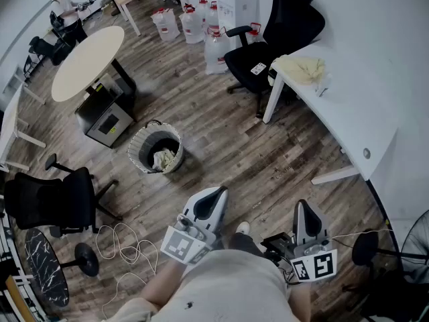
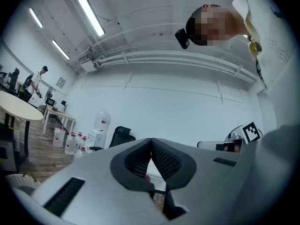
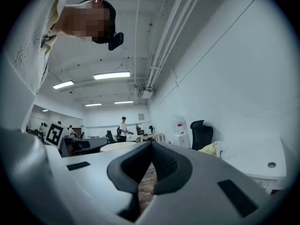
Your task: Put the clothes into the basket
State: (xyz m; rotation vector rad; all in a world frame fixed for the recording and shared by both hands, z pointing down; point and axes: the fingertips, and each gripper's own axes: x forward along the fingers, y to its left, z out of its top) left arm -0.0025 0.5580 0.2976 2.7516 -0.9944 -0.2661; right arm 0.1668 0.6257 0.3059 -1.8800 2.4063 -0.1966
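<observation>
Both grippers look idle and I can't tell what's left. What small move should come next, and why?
Probably carry the right gripper toward the yellow cloth, opening its jaws on the way. That cloth lies on the desk, far from the basket, which already holds a pale cloth. The right gripper and the left gripper are both shut on nothing.

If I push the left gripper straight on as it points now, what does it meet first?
Nothing close: past the left gripper the way looks free up to the white back wall. The black office chair sits left of that line, though depth is hard to judge.
</observation>
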